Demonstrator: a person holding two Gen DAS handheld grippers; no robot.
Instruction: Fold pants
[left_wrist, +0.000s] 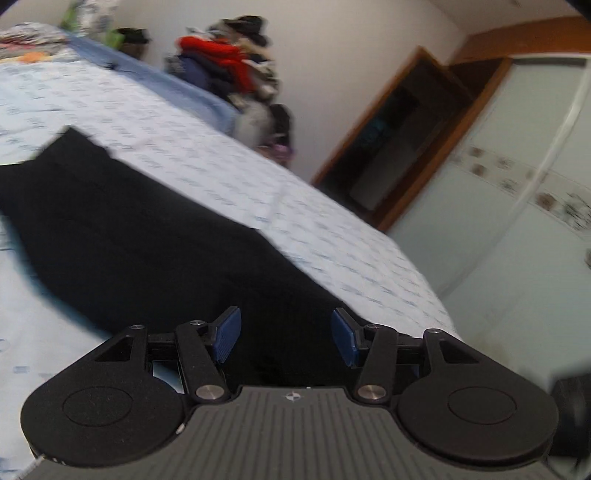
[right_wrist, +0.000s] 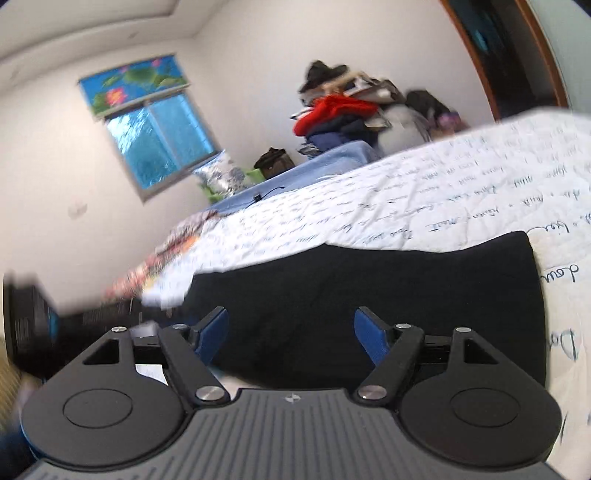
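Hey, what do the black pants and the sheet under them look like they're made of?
Black pants: likely a soft matte fabric, maybe cotton or knit; they lie limp and flat with no sheen, though blur hides the weave.
Sheet: probably thin woven cotton or a blend, pale with printed handwriting; fine creases show in the right wrist view.
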